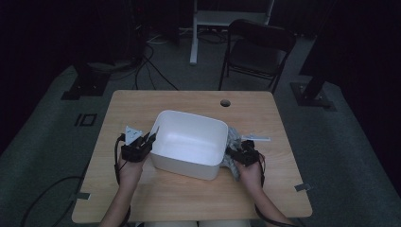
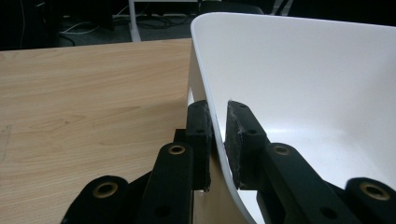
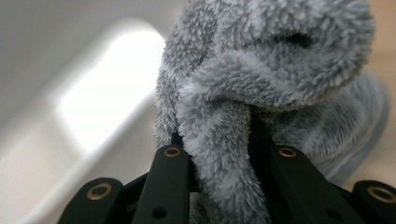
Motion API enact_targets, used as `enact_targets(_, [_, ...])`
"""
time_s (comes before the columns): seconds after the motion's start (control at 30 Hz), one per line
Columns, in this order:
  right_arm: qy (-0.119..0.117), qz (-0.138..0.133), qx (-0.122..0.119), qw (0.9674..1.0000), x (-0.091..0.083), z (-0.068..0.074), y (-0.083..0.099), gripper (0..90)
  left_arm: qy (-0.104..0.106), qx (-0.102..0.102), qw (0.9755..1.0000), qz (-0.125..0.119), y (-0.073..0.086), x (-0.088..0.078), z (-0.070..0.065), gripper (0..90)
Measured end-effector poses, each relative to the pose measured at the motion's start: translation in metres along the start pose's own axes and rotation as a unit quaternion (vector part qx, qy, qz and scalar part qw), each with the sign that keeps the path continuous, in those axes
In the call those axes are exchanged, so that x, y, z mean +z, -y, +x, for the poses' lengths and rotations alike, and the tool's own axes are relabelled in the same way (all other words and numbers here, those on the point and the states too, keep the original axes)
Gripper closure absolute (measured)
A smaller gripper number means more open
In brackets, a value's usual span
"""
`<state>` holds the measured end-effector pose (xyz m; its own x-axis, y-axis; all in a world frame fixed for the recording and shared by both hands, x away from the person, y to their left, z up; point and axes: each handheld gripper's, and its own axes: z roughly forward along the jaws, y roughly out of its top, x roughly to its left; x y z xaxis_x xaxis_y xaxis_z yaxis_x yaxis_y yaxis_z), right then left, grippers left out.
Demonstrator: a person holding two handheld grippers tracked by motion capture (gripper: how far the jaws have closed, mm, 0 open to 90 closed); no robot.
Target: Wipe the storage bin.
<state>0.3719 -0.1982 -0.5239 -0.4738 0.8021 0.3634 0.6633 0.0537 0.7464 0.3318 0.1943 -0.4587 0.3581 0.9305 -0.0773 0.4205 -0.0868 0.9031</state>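
Left gripper [image 2: 215, 140] clamped on white tub [image 1: 189, 142] rim; right gripper [image 3: 219, 163] pinching grey fleece cloth [image 3: 261, 84] beside tub's right wall. Tub empty, cloth not yet in.

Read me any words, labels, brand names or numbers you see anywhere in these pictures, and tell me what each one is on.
There is no readable text.
White tub: plain, no label or mark on the wall or rim.
Grey fluffy cloth: no tag to be seen.
Wooden table: bare wood, no print.
Left tongs and right tongs: black, no lettering.
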Motion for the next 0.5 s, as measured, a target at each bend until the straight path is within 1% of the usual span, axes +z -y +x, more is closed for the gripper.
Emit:
enact_targets(0.03, [-0.003, 0.007, 0.009, 0.9999, 0.005, -0.003, 0.003, 76.5, 0.000, -0.001, 1.0000, -0.001, 0.000, 0.000, 0.000, 79.6])
enact_targets(0.07, [-0.009, 0.008, 0.018, 0.9998, 0.007, -0.006, 0.006, 76.6, -0.002, 0.000, 1.0000, -0.001, 0.000, 0.000, 0.000, 79.6])
enact_targets(0.1, [-0.012, 0.009, 0.021, 0.9997, 0.007, -0.007, 0.005, 76.5, -0.004, 0.000, 1.0000, -0.001, 0.000, 0.000, 0.000, 79.5])
enact_targets(0.13, [-0.008, 0.013, 0.014, 0.9998, 0.006, -0.006, 0.003, 76.5, -0.005, -0.002, 1.0000, -0.002, 0.000, 0.000, 0.000, 79.5])
enact_targets(0.17, [-0.004, 0.011, 0.004, 0.9999, 0.005, -0.005, 0.002, 76.5, -0.007, -0.002, 1.0000, -0.002, 0.000, 0.000, -0.001, 79.5])
enact_targets(0.2, [-0.007, -0.002, 0.001, 1.0000, 0.000, -0.004, -0.004, 76.4, -0.008, -0.002, 1.0000, -0.002, 0.000, 0.000, -0.001, 79.5])
enact_targets(0.23, [-0.007, -0.002, 0.001, 1.0000, 0.000, -0.004, -0.004, 76.4, -0.007, -0.004, 1.0000, -0.003, 0.000, 0.000, -0.001, 79.5])
enact_targets(0.3, [-0.015, -0.020, 0.004, 0.9997, -0.006, -0.005, -0.012, 76.4, -0.002, -0.002, 1.0000, -0.004, 0.001, 0.000, -0.001, 79.5])
enact_targets(0.37, [-0.012, -0.033, 0.003, 0.9994, -0.011, -0.006, -0.021, 76.3, 0.003, 0.001, 1.0000, -0.003, 0.001, 0.001, 0.000, 79.0])
enact_targets(0.4, [-0.013, -0.039, 0.006, 0.9991, -0.012, -0.007, -0.024, 76.3, 0.004, 0.002, 1.0000, -0.003, 0.000, 0.001, -0.001, 79.1])
enact_targets(0.5, [-0.006, -0.037, 0.007, 0.9993, -0.007, -0.007, -0.026, 76.7, 0.004, 0.003, 1.0000, -0.002, 0.000, 0.001, -0.001, 79.2])
